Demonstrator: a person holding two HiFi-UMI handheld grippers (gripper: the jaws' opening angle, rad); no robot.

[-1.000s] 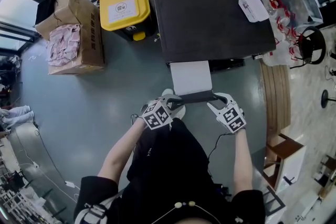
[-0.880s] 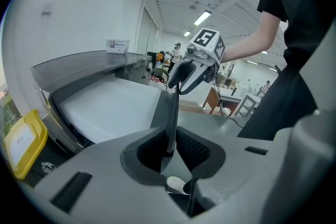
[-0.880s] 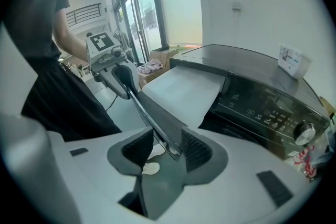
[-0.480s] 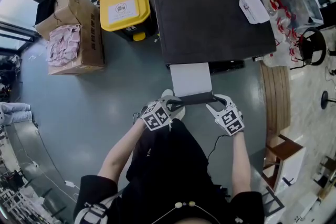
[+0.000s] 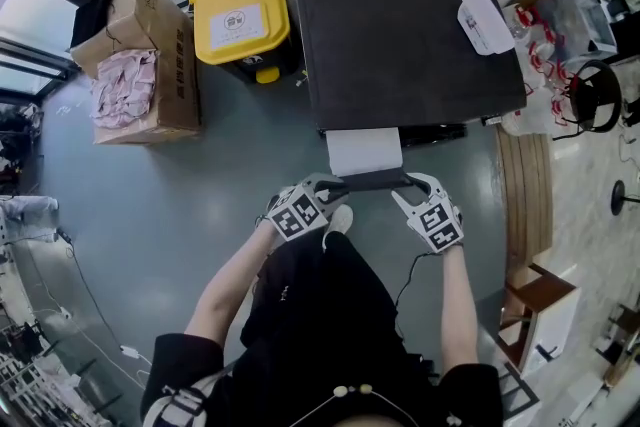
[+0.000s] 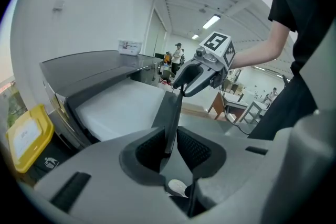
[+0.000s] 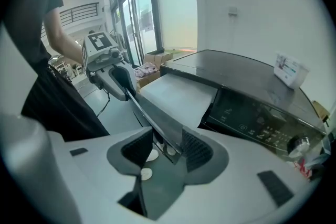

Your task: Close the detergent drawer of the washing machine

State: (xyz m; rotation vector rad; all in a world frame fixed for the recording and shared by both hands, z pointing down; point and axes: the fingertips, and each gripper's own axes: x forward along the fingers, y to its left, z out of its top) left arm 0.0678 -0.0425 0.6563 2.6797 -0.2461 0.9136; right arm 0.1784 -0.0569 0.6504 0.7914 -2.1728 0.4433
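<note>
The washing machine [image 5: 405, 35] has a dark top, and its white detergent drawer [image 5: 365, 153] sticks out a short way at the front. The drawer's dark front panel [image 5: 375, 181] runs between my two grippers. My left gripper [image 5: 325, 185] clamps the panel's left end [image 6: 170, 113]. Its jaws have just eased open a little, with the panel still between the pads. My right gripper [image 5: 412, 185] is shut on the right end [image 7: 157, 118]. The left gripper view shows the right gripper [image 6: 184, 78] at the panel's far end.
A yellow-lidded bin [image 5: 240, 15] and a cardboard box [image 5: 140, 65] of cloth stand left of the machine. A white packet [image 5: 485, 15] lies on its top. Bags [image 5: 560, 45] and wooden furniture [image 5: 525, 205] crowd the right. The control panel [image 7: 252, 118] is beside the drawer.
The drawer has slid further into the machine, so less of its white top shows. Both grippers have moved toward the machine with the front panel.
</note>
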